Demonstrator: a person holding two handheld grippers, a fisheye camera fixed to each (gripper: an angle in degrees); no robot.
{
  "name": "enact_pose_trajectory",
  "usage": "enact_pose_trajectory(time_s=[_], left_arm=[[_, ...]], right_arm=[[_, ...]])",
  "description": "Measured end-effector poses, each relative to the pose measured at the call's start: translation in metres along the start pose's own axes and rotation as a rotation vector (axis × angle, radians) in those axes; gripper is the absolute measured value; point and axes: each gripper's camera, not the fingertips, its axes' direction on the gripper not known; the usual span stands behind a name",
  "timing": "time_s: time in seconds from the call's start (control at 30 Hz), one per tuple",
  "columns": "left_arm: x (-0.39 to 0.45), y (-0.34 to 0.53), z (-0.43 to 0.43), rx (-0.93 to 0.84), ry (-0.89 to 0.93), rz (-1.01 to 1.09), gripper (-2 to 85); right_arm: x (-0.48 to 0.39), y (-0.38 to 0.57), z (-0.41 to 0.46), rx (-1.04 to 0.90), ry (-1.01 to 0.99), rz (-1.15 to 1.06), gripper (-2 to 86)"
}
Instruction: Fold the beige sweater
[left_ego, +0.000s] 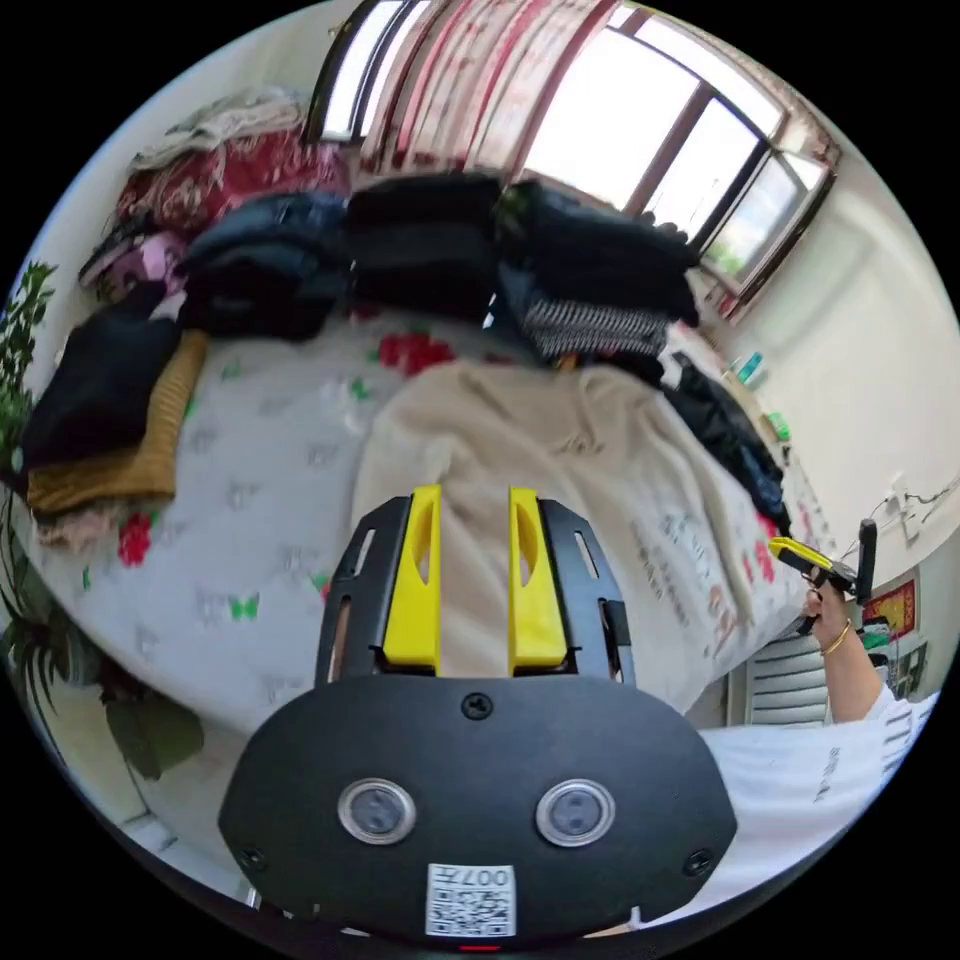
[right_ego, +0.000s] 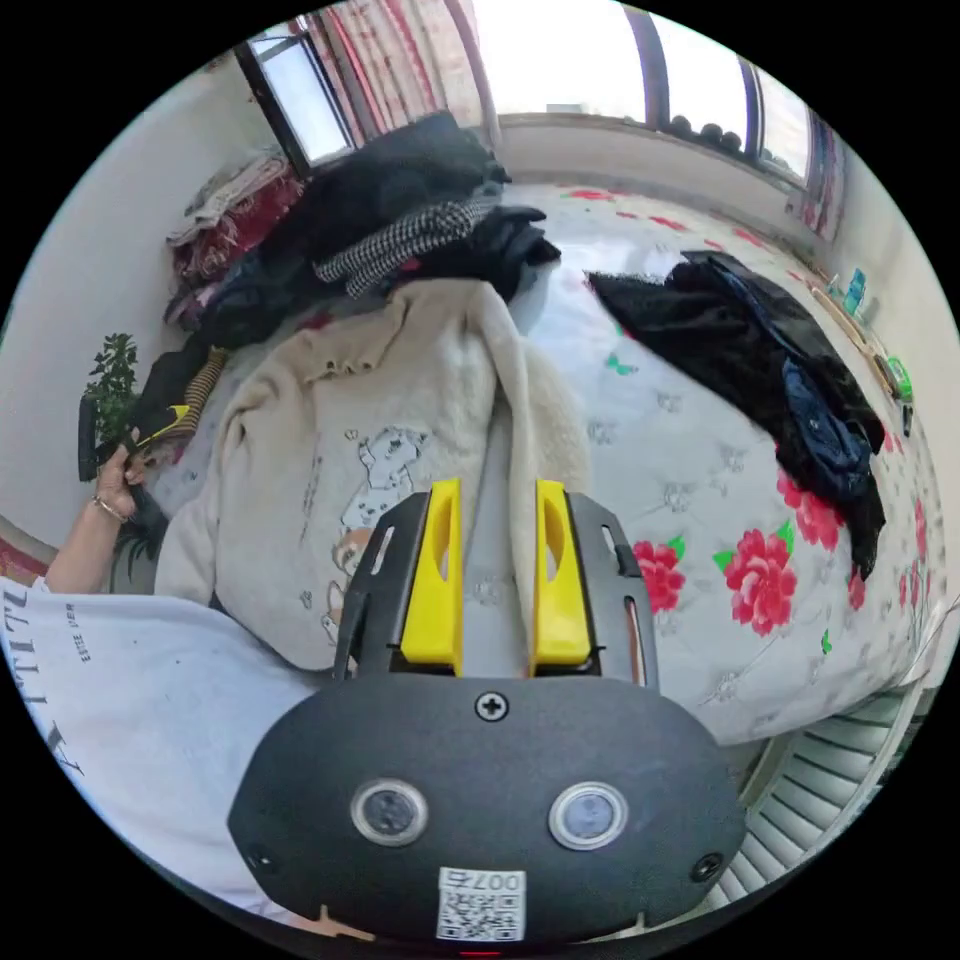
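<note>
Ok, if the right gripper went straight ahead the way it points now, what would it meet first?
Most likely the beige sweater: the open right gripper points along the sweater's near edge on the floral bedsheet. Its height above the bed is unclear, so it might skim over it.

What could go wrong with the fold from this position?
The beige sweater lies rumpled, one side already flopped over, so a fold may lock in creases. Its hem hangs off the bed edge and could slide down. Both the left gripper and right gripper hover open, gripping nothing.
</note>
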Motion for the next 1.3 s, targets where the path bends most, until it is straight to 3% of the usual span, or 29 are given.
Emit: enact_pose_trajectory(time_s=[0.17,0.33,0.4,0.47,0.53,0.63,0.7,0.77,0.87,0.93,1.0,1.13,1.3], left_arm=[[-0.006,0.059,0.066,-0.246,-0.074,-0.041,10.2],[0.002,0.042,0.115,-0.404,-0.219,0.092,2.2],[-0.010,0.022,0.118,-0.451,-0.276,0.107,0.8],[-0.033,-0.004,0.104,-0.423,-0.389,0.127,0.4],[-0.082,-0.047,0.068,-0.340,-0.536,0.032,0.8],[-0.140,-0.085,0.010,-0.193,-0.563,-0.270,1.3],[-0.146,-0.089,-0.013,-0.107,-0.582,-0.335,2.2],[-0.133,-0.082,-0.023,-0.048,-0.555,-0.301,4.2],[-0.094,-0.035,-0.013,-0.007,-0.283,-0.194,7.2],[-0.055,0.026,0.008,-0.075,-0.032,-0.139,9.4],[-0.026,0.073,0.021,-0.153,0.055,-0.117,10.1],[0.013,0.144,0.021,-0.261,0.129,-0.145,11.5],[0.032,0.156,0.042,-0.362,0.118,-0.069,14.0]], right_arm=[[0.046,0.036,0.085,-0.182,0.171,0.039,7.9],[0.093,0.008,0.149,-0.401,0.218,0.021,4.3],[0.115,-0.009,0.141,-0.406,0.221,-0.010,3.2],[0.150,-0.029,0.107,-0.324,0.288,0.016,2.7],[0.222,-0.053,0.023,-0.093,0.406,0.222,2.9],[0.298,-0.050,-0.074,0.205,0.355,0.504,3.9],[0.316,-0.045,-0.092,0.234,0.352,0.541,4.7],[0.313,-0.033,-0.084,0.219,0.333,0.490,5.5],[0.284,0.012,-0.030,0.147,0.094,0.326,7.3],[0.256,0.066,0.030,0.031,-0.160,0.256,8.6],[0.234,0.106,0.064,-0.039,-0.274,0.228,9.2],[0.210,0.168,0.088,-0.022,-0.364,0.241,9.0],[0.197,0.167,0.110,-0.091,-0.449,0.211,4.5]])
